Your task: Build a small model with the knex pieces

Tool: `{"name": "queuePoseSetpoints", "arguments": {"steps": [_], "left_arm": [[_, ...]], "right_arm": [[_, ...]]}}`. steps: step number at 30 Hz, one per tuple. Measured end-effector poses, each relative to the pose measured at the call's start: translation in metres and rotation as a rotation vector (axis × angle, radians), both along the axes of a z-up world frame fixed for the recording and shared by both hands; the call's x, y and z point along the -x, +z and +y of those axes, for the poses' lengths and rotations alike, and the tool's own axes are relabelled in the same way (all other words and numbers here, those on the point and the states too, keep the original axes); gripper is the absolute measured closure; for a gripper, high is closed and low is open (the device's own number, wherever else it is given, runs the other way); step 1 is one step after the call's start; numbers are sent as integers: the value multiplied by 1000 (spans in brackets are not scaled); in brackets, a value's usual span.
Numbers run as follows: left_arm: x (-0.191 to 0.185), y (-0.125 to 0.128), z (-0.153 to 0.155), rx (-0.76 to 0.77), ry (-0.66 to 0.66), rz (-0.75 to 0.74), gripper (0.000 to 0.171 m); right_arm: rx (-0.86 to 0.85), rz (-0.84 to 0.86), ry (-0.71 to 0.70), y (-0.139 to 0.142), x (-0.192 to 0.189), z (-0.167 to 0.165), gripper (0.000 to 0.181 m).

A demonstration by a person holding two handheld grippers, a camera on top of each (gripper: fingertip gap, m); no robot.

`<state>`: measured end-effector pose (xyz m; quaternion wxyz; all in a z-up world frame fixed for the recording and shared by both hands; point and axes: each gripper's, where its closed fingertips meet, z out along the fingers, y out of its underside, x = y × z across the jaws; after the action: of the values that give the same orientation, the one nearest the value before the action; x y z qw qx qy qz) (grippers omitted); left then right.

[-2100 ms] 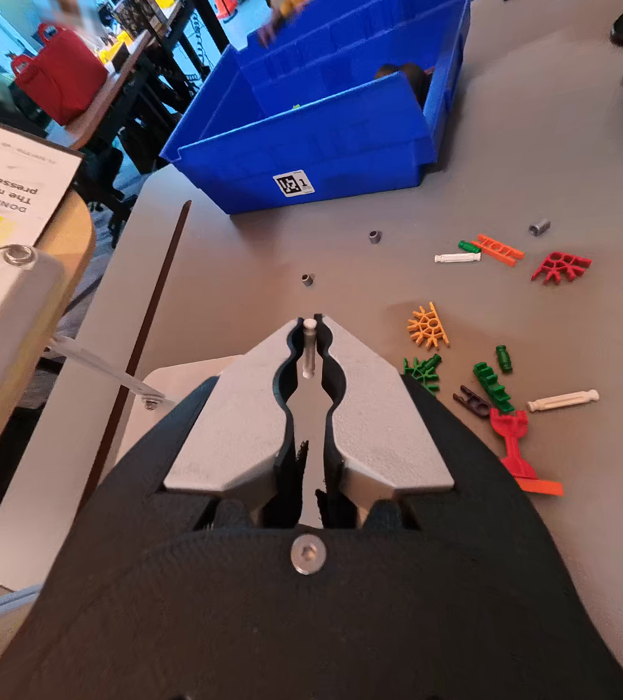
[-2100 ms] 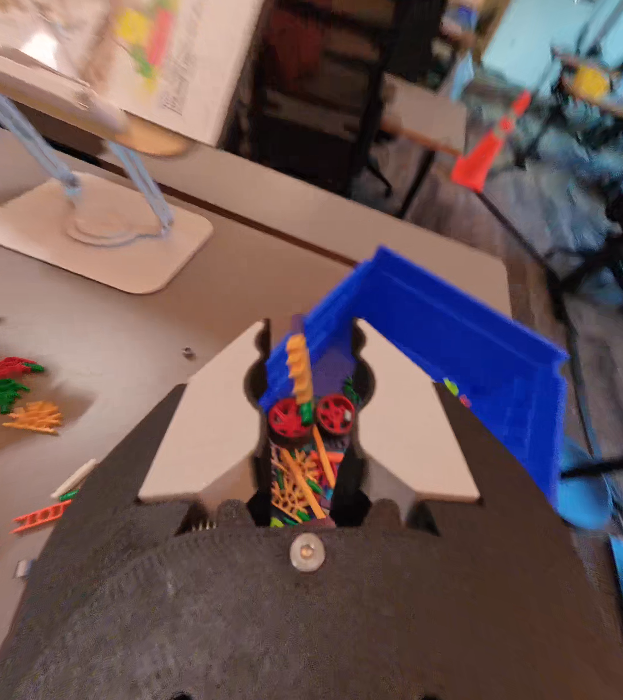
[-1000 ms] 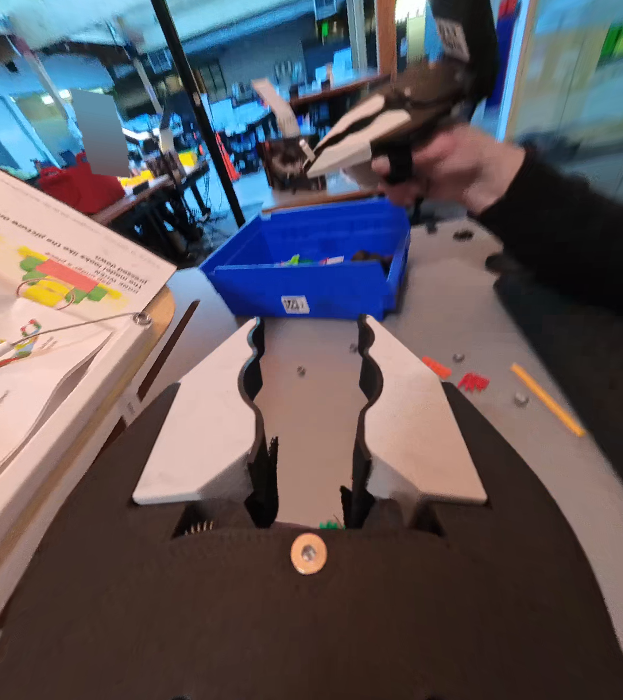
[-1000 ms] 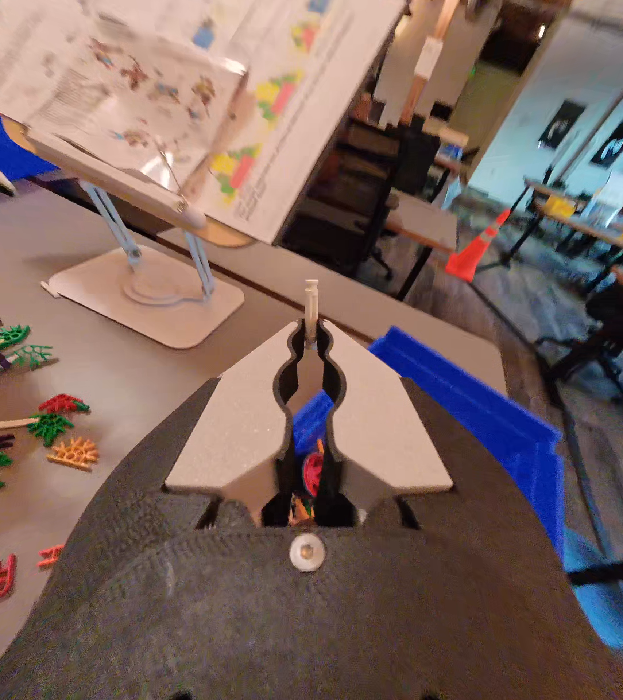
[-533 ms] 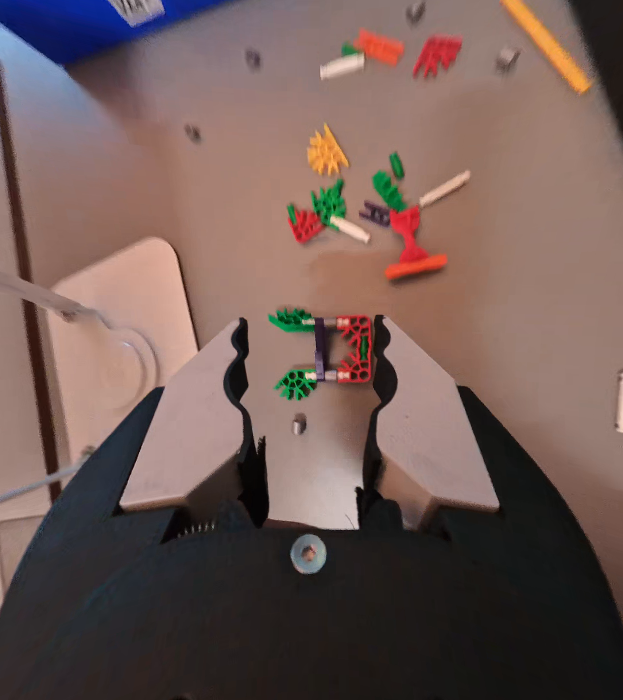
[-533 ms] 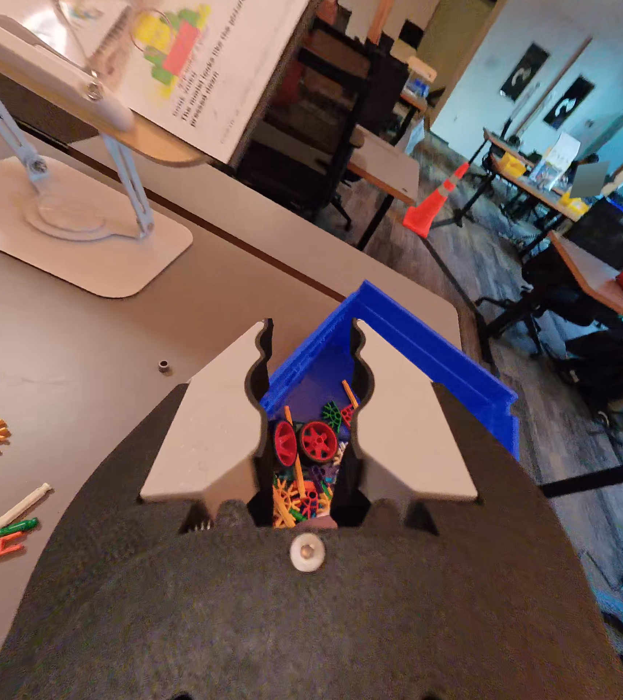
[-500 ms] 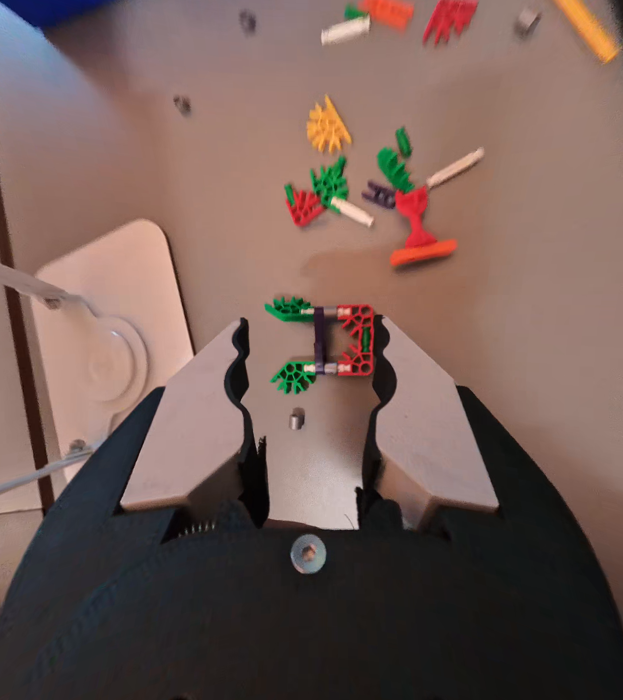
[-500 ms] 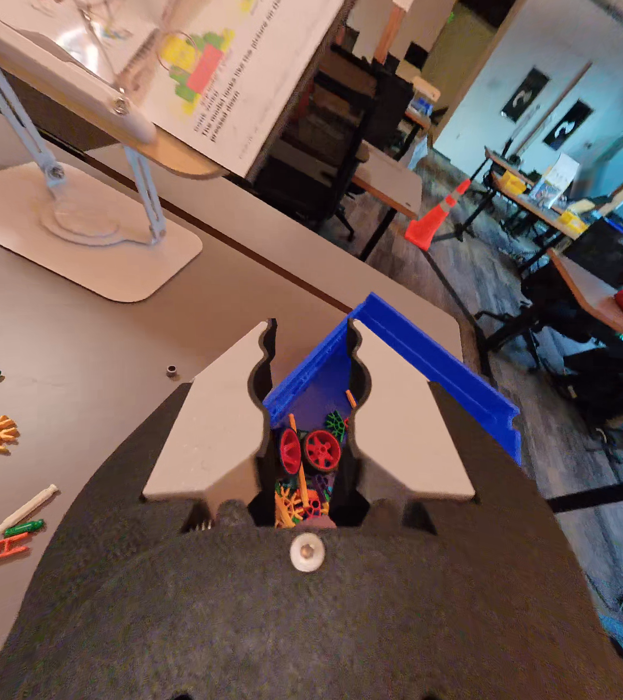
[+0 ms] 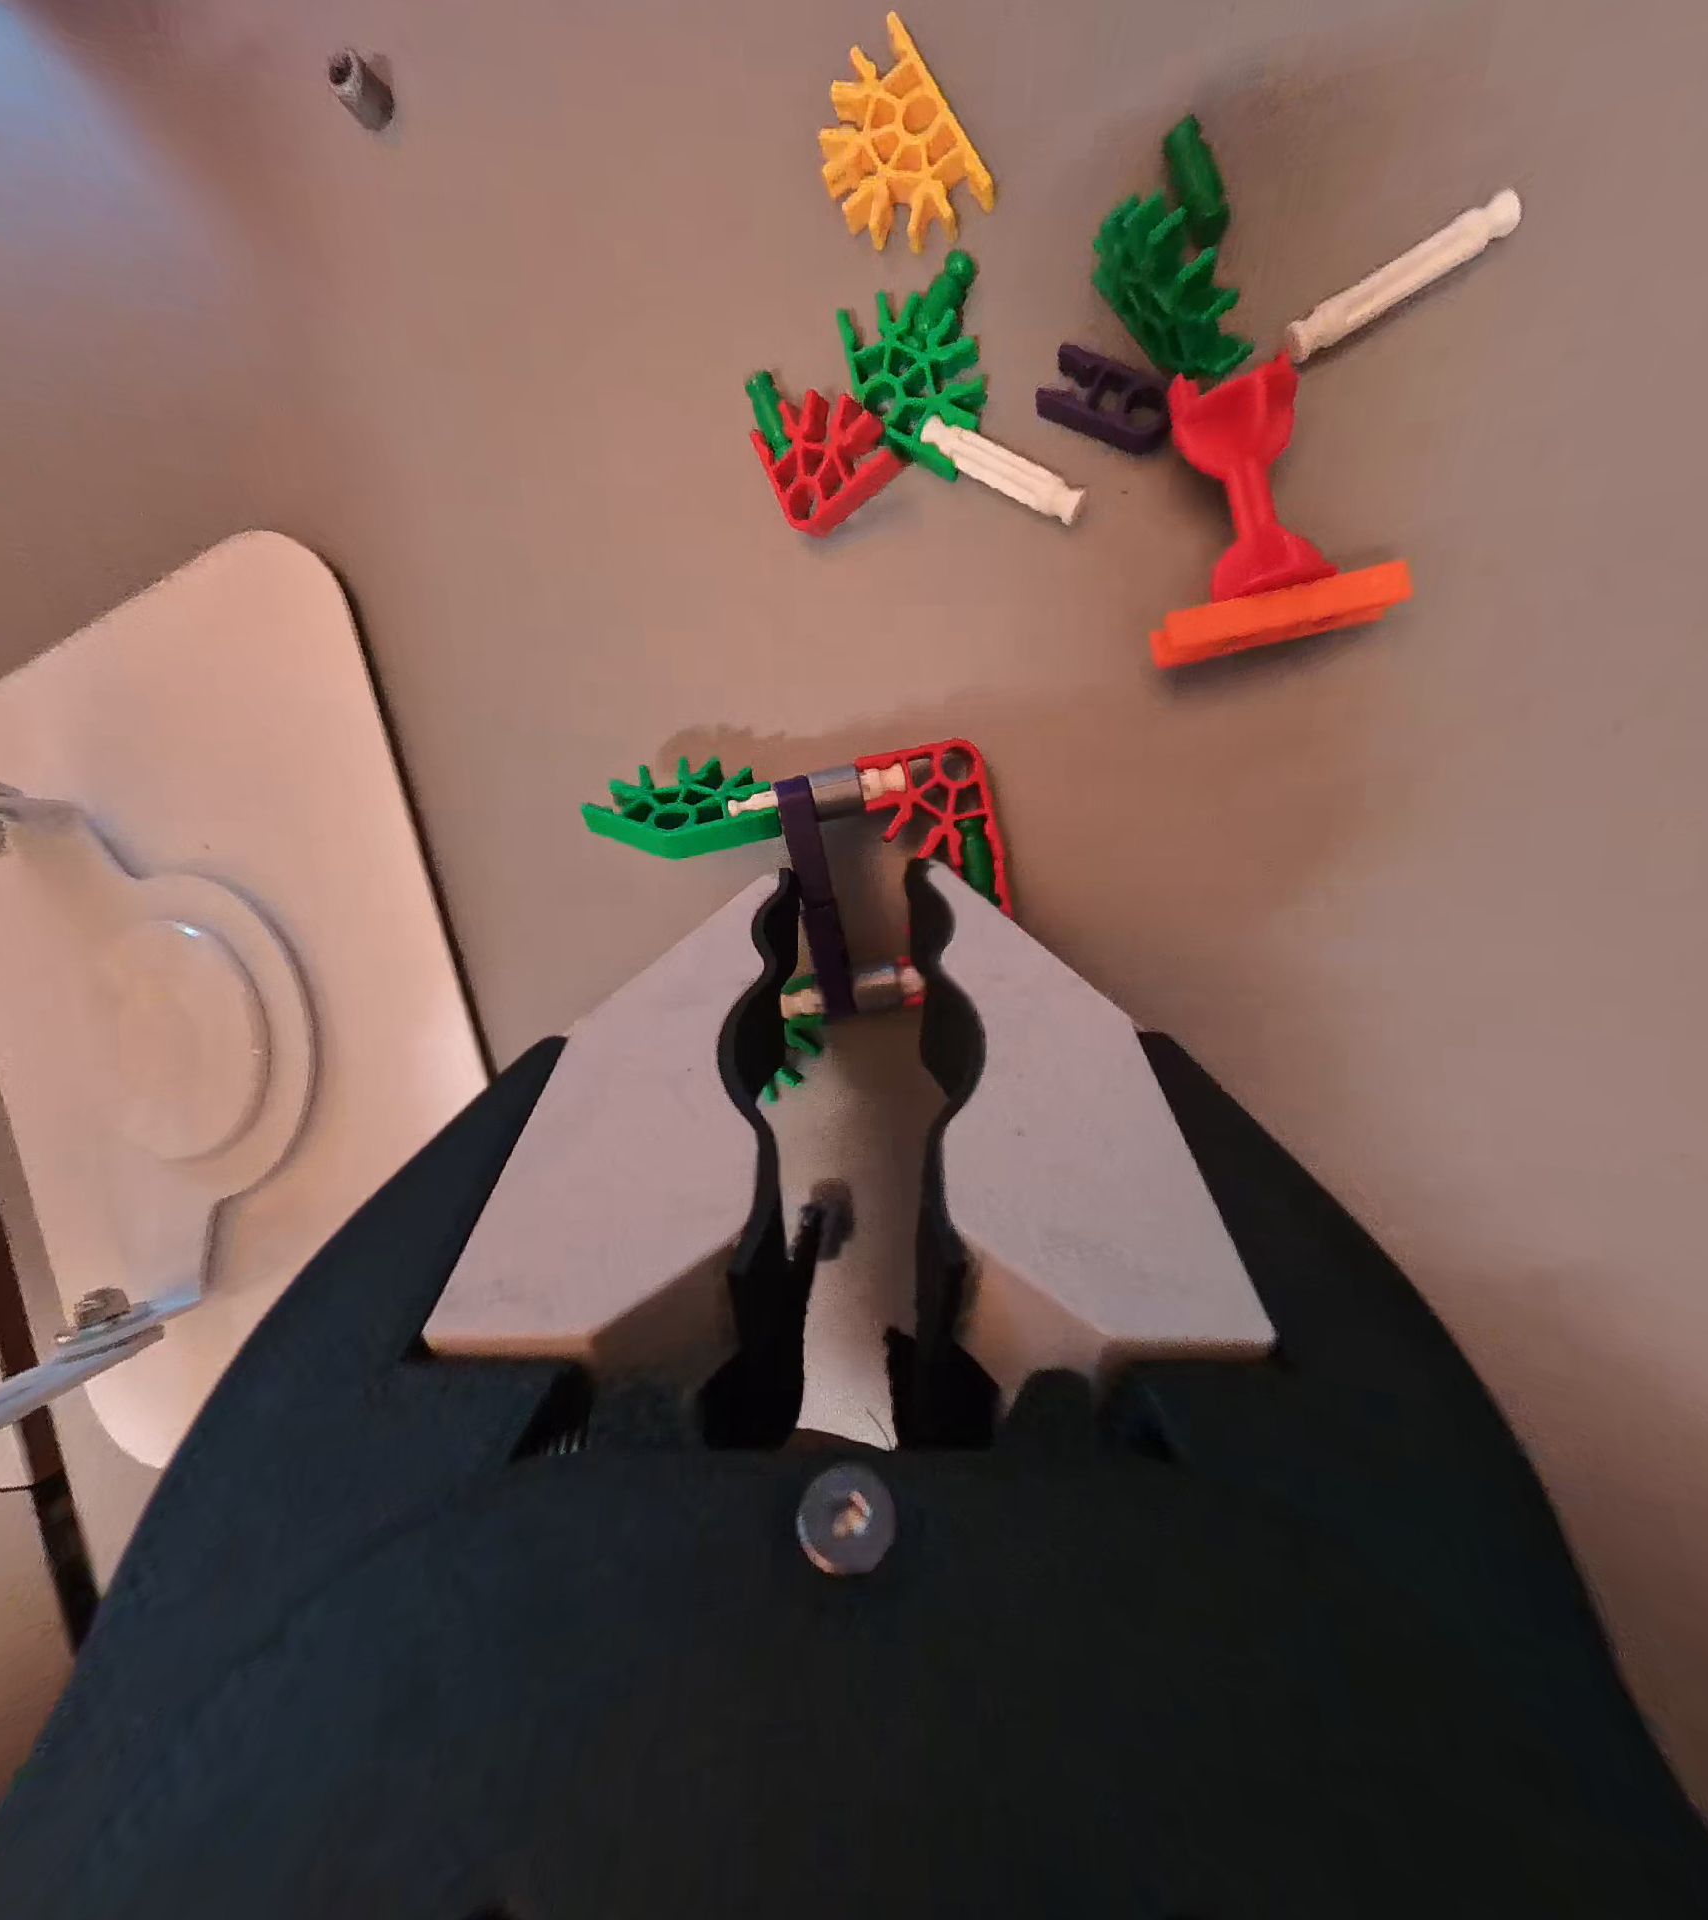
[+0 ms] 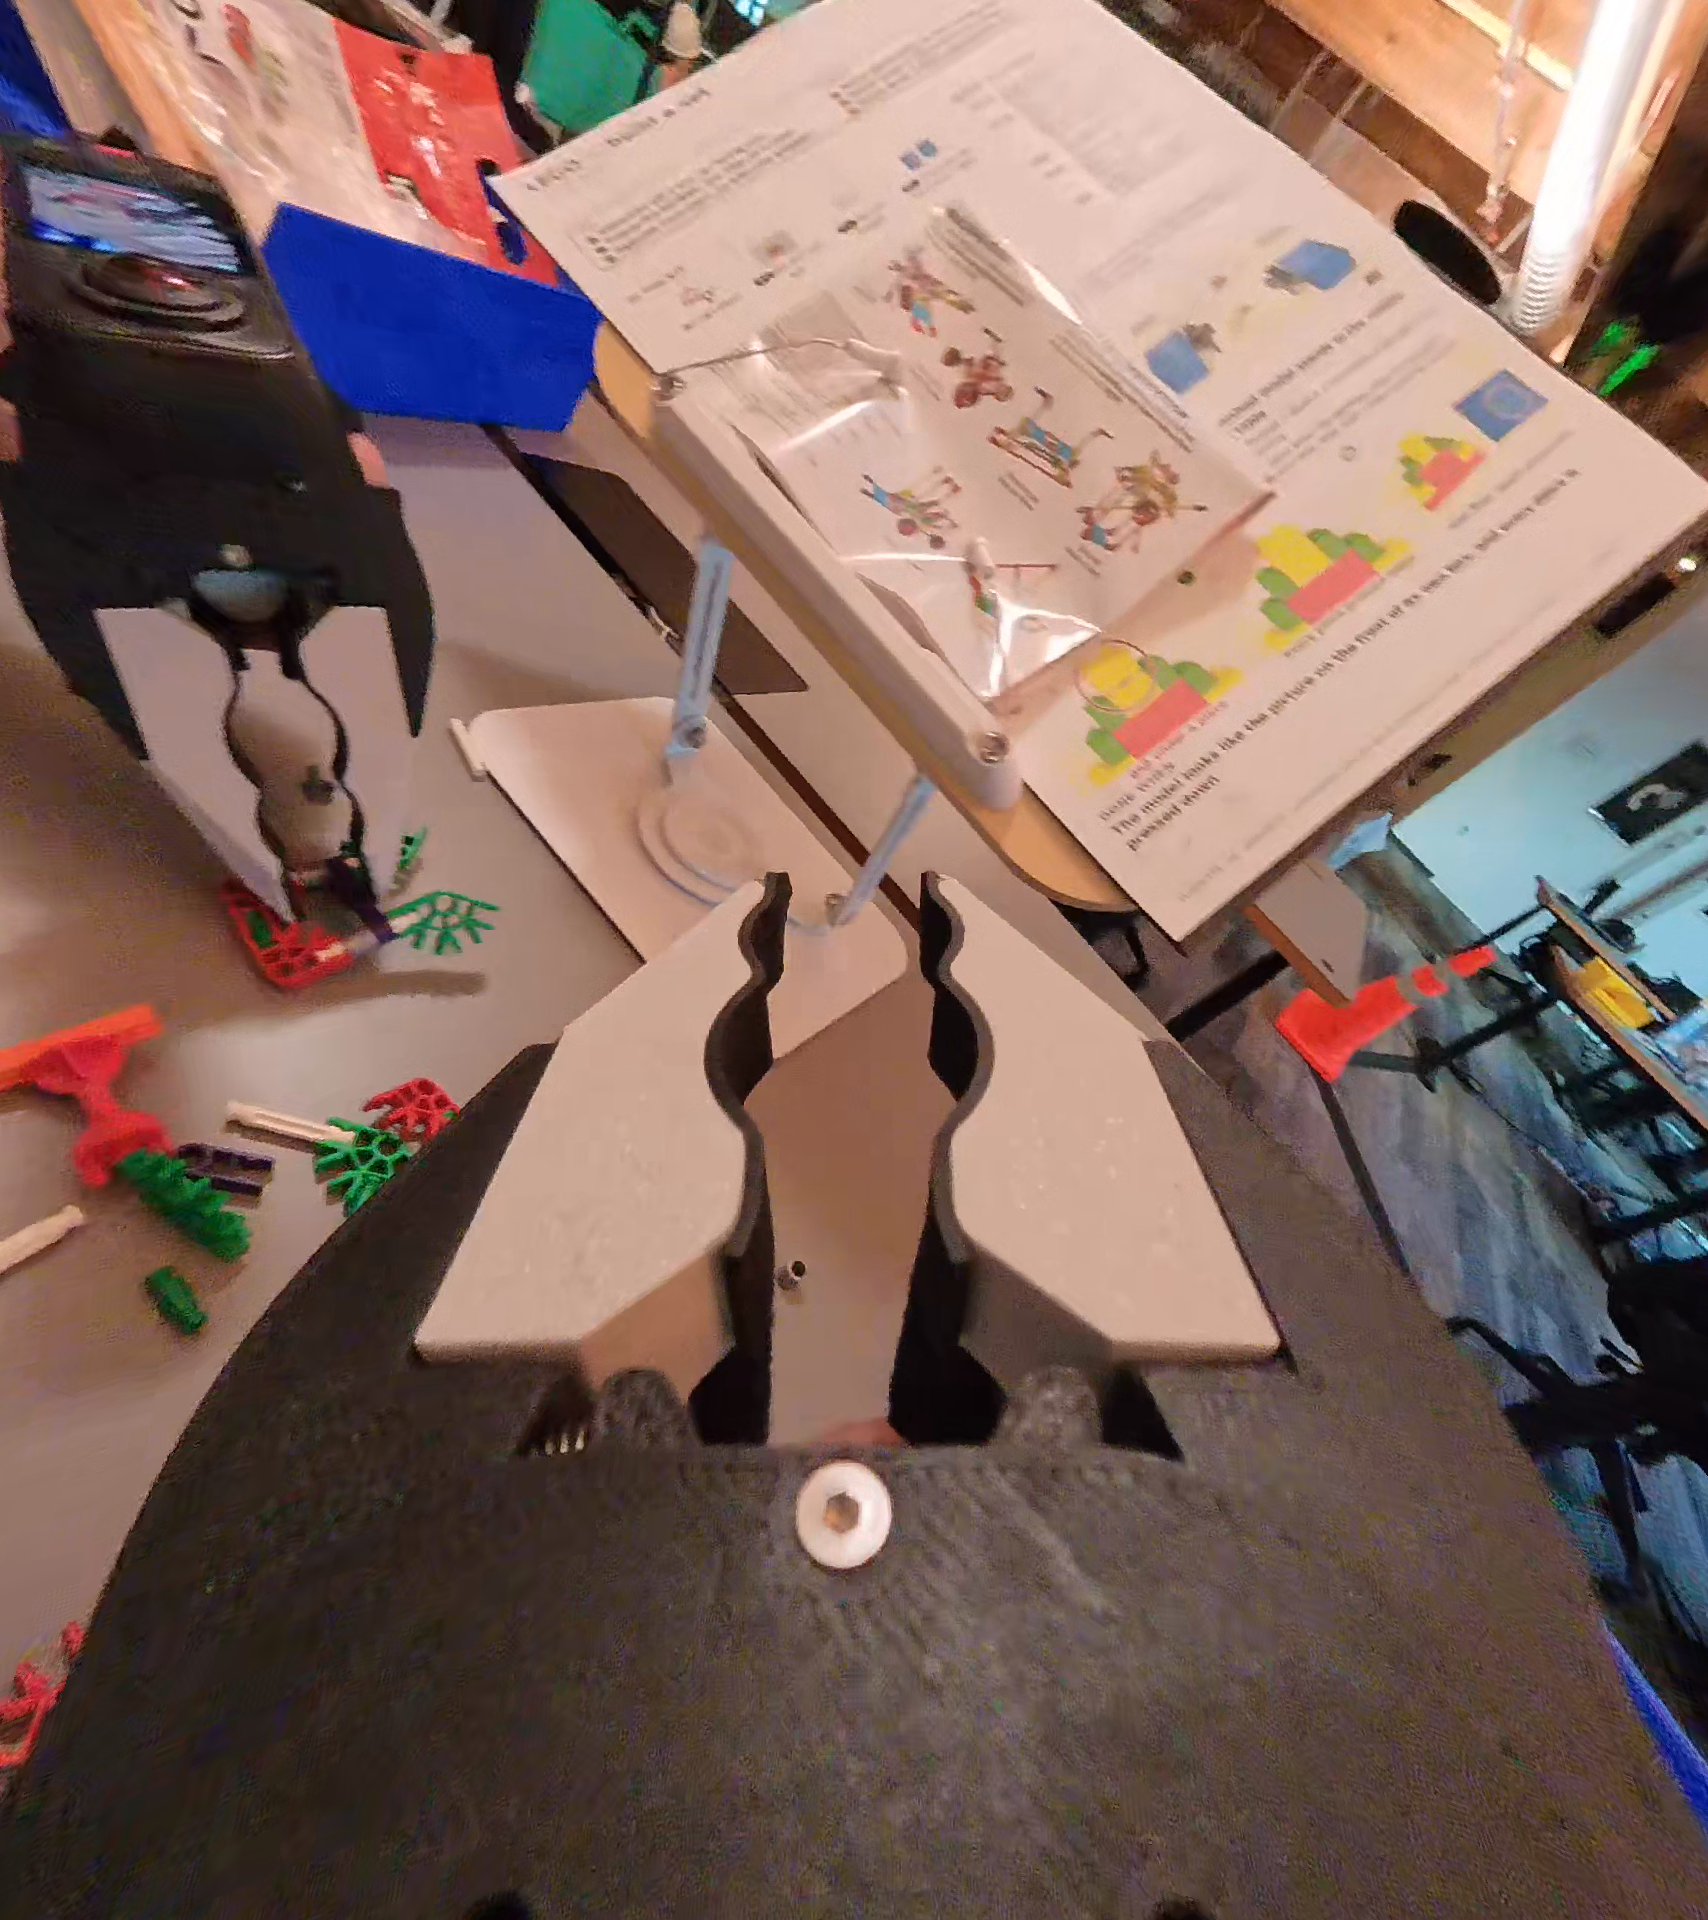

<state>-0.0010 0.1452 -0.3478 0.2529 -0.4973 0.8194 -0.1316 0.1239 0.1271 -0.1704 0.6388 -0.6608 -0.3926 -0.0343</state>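
My left tongs [image 9: 845, 883] sit open around the little toy frame [image 9: 834, 831], my right tongs [image 10: 850, 904] are open and empty, so I should squeeze slowly and straight.

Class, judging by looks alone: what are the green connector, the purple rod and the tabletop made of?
Green connector: probably moulded plastic, glossy, one even colour with thin spokes.
Purple rod: likely the same plastic, dark with a slight sheen.
Tabletop: matt grey-brown, smooth; perhaps laminate, but the look leaves it open.

Left claw [image 9: 845, 883] lowered, narrowed around small assembly [image 9: 829, 862]; right claw [image 10: 850, 904] left bin.
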Motion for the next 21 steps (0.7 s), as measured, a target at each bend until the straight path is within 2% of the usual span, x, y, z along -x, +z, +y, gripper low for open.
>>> {"name": "queuePoseSetpoints", "arguments": {"steps": [1,5,10,14,17,19,21], "left_arm": [[-4,4,1,-26,-9,-27,168],[-12,15,-7,-72,-52,-74,168],[-27,49,-24,-187,-140,-209,169],[-36,78,-41,-279,-204,-293,168],[-36,100,-50,-294,-221,-370,168],[-39,116,-54,-327,-234,-439,168],[-41,121,-58,-341,-245,-463,169]], "right_arm": [[18,-17,31,-7,11,-1,157],[160,-30,170,-40,49,-7,155],[394,118,302,-68,76,-13,145],[470,287,346,-62,76,-10,139],[581,464,439,-51,81,-17,135],[619,523,484,-48,85,-20,134],[620,591,565,-37,89,-27,149]]}}
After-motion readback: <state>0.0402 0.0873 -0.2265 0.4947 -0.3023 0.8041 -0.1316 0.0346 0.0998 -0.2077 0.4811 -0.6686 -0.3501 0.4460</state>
